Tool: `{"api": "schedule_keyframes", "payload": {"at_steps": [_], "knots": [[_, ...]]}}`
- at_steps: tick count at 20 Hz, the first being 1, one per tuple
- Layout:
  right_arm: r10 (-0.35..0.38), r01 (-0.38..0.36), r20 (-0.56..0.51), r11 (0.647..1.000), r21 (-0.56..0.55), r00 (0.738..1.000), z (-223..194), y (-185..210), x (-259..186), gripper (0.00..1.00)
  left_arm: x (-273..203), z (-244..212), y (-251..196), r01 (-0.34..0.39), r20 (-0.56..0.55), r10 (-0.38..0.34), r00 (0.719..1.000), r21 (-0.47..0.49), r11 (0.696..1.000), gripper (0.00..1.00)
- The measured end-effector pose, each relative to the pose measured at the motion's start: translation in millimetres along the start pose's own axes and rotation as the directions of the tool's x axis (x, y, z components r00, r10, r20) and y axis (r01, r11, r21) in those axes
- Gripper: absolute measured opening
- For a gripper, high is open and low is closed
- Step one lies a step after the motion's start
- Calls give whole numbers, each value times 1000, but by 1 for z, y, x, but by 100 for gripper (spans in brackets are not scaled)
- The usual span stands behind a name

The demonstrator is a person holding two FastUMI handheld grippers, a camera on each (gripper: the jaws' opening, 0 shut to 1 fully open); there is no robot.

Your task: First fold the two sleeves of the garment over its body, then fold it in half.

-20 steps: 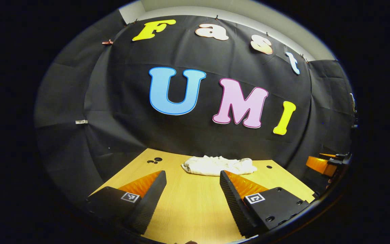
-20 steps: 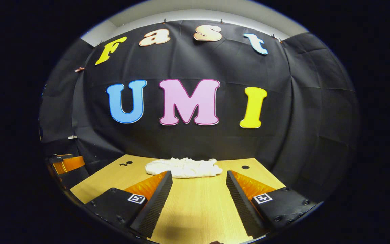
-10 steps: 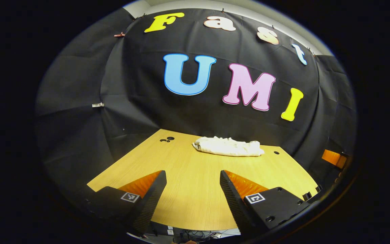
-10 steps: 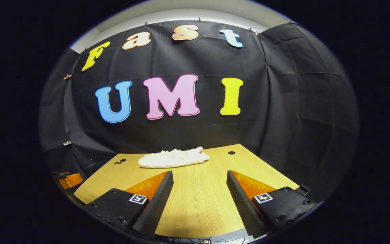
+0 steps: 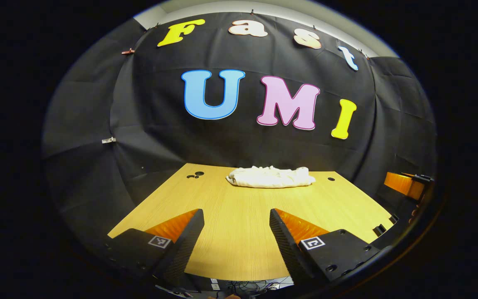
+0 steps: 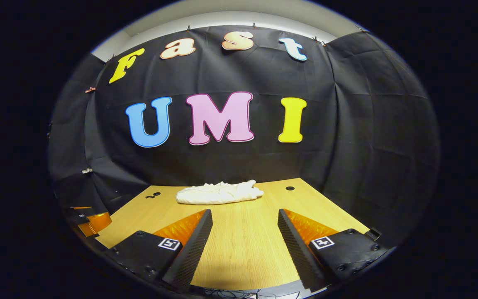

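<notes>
A white garment (image 5: pixel 270 177) lies in a low, folded, crumpled bundle at the far edge of the wooden table (image 5: pixel 239 232), close to the black wall. In the right gripper view the garment (image 6: pixel 219 193) sits far ahead, slightly left of centre. My left gripper (image 5: pixel 236 216) hovers open over the near edge of the table, well short of the garment, with nothing between its fingers. My right gripper (image 6: pixel 245 216) is likewise open and empty above the table's near edge. The other gripper (image 5: pixel 405 185) shows at the far right of the left gripper view.
Small dark holes mark the tabletop (image 6: pixel 239 249) near its back corners: a pair (image 5: pixel 194 175) at the left and one hole (image 5: pixel 331 179) at the right. Cables (image 5: pixel 243 286) hang below the table's front edge. The other gripper (image 6: pixel 89 220) shows at the lower left of the right gripper view.
Both grippers have pulled back from the garment toward the table's near edge, staying open. The garment now looks smaller and farther. It has not moved on the table.
</notes>
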State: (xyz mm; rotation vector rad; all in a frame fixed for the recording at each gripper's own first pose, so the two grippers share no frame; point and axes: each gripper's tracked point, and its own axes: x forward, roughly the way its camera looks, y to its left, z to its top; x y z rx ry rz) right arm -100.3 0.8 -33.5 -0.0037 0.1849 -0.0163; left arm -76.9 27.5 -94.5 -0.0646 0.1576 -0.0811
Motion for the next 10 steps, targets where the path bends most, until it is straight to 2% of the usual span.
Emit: {"api": "schedule_keyframes", "payload": {"at_steps": [6,10], "knots": [[44,-45,-20,998,-39,999,-5,19,2,97,4,2,-1,11,4,-11,1000,-2,1000,98],[42,-43,-14,998,-47,999,1,20,5,97,6,-2,0,11,-2,-11,1000,3,1000,98]]}}
